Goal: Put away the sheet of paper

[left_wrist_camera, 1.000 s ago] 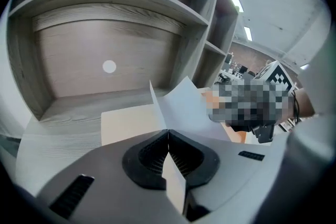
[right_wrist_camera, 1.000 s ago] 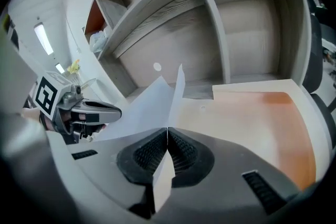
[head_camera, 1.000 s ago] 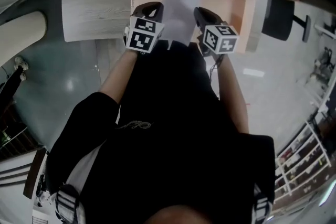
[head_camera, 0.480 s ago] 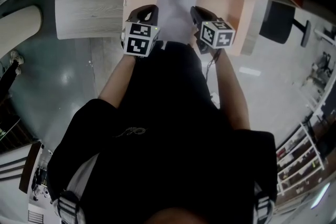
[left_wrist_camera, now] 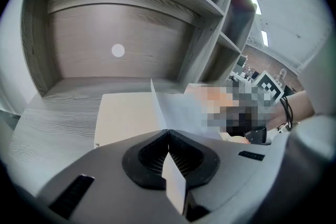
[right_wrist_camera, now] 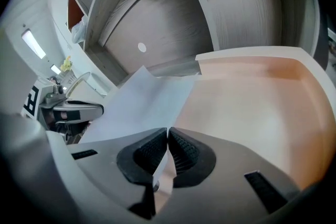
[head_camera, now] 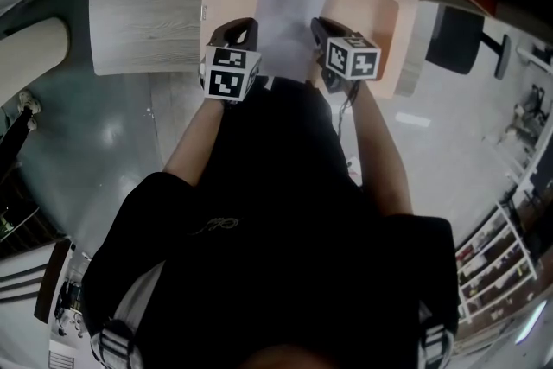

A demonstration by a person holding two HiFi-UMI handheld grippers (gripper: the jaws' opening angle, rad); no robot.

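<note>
Pinching the near edge of the white rectangular sheet of paper, the left claw and right claw are each clamped tight on a corner. The sheet spreads over the shallow peach open box on the grey wood-grain tabletop.

No words or numbers can be read anywhere. The cube on the left gripper and the cube on the right gripper show black and white square patterns, not letters. A small curly mark on the person's black shirt is too small to read.
</note>
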